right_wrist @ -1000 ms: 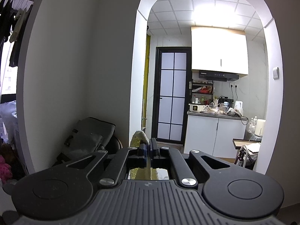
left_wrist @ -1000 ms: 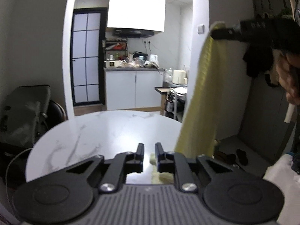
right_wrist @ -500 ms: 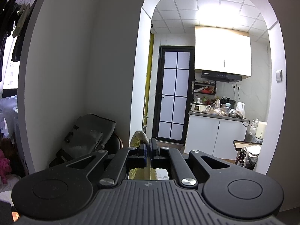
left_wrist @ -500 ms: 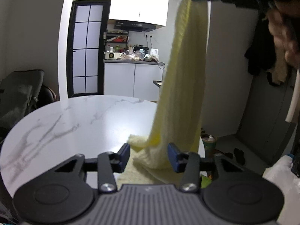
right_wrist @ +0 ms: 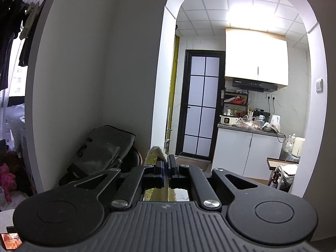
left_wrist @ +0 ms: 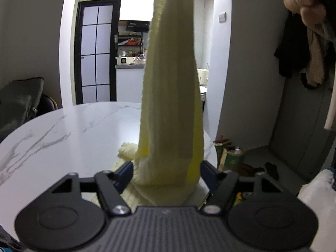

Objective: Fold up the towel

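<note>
A pale yellow towel (left_wrist: 170, 96) hangs in a long vertical drape from above the frame down to the round white marble table (left_wrist: 63, 134), where its lower end lies bunched. My left gripper (left_wrist: 167, 173) is open, its fingers either side of the hanging towel near the table's right edge. My right gripper (right_wrist: 166, 164) is held high and is shut on a corner of the towel (right_wrist: 156, 151), which pokes out above the fingers. The hand holding the right gripper (left_wrist: 302, 2) shows at the top right of the left wrist view.
A dark bag on a chair (left_wrist: 19, 103) stands left of the table. Bottles and clutter (left_wrist: 233, 155) sit on the floor past the table's right edge. Clothes (left_wrist: 304, 48) hang on the right wall. A kitchen counter (right_wrist: 247, 130) is behind the archway.
My left gripper has opened wide and let go of the towel's lower end. The towel now hangs straight in front of it, between its fingers. My right gripper has risen with its corner.
</note>
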